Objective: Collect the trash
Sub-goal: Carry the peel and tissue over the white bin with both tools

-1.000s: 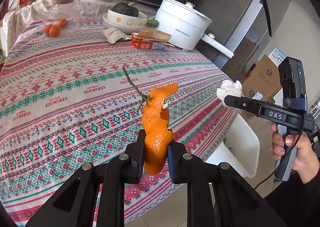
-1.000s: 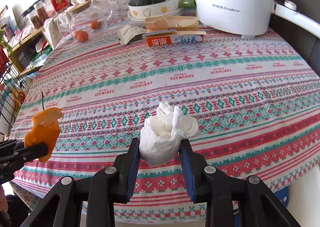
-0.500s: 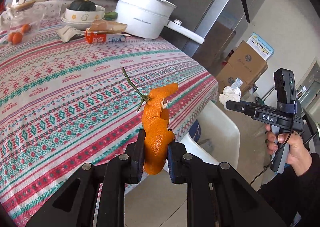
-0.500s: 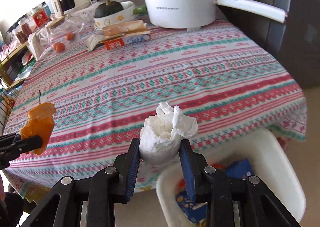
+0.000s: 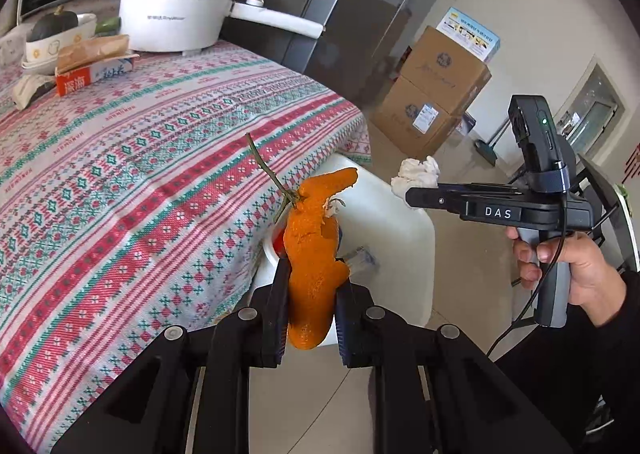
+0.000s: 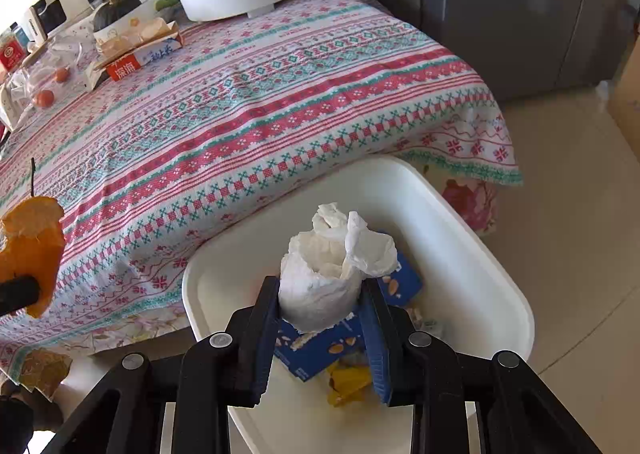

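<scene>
A curled orange peel with a green stem point(image 5: 312, 254) is clamped in the left gripper point(image 5: 310, 308) at the table edge. A crumpled white tissue wad point(image 6: 332, 274) is pinched by the right gripper point(image 6: 320, 308) above the white plastic bin point(image 6: 472, 254). A striped patterned tablecloth point(image 6: 260, 93) is noted beside pale floor tiles point(image 6: 580, 213).

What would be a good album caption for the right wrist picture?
Right claw holds a crumpled white tissue wad above the white plastic trash bin beside the patterned tablecloth.

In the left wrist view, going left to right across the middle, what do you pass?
Patterned tablecloth → orange peel held in the left tool → white bin → crumpled tissue at the tip of the right tool → the hand holding that tool.
</scene>
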Available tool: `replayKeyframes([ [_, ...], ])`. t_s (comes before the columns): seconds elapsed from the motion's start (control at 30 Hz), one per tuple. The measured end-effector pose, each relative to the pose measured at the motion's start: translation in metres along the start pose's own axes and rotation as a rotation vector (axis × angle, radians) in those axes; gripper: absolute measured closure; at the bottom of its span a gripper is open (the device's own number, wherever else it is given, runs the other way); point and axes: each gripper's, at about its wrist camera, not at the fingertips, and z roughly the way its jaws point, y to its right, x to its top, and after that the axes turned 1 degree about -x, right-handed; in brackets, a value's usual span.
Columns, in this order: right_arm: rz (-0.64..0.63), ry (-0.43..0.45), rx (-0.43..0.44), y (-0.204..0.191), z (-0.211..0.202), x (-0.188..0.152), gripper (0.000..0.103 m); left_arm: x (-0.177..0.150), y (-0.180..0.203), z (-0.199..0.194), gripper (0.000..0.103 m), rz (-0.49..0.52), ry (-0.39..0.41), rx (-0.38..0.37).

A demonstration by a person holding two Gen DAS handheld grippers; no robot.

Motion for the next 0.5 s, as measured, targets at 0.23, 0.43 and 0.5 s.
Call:
replayKeyframes([
  [0.23, 0.011, -0.017, 0.025, -0.001, -0.004, -0.002, 0.068, 0.005, 0.015, 0.018, 0.083, 0.017, -0.042, -0.034],
  [0.43, 0.027, -0.063, 0.030, 0.007, 0.002, -0.009, 0.068, 0.002, 0.013, 0.041, 0.083, -0.011, -0.088, -0.052],
  [0.5, 0.036, -0.084, 0.027, 0.012, 0.005, -0.013, 0.068, 0.002, 0.015, 0.050, 0.083, -0.011, -0.101, -0.056],
])
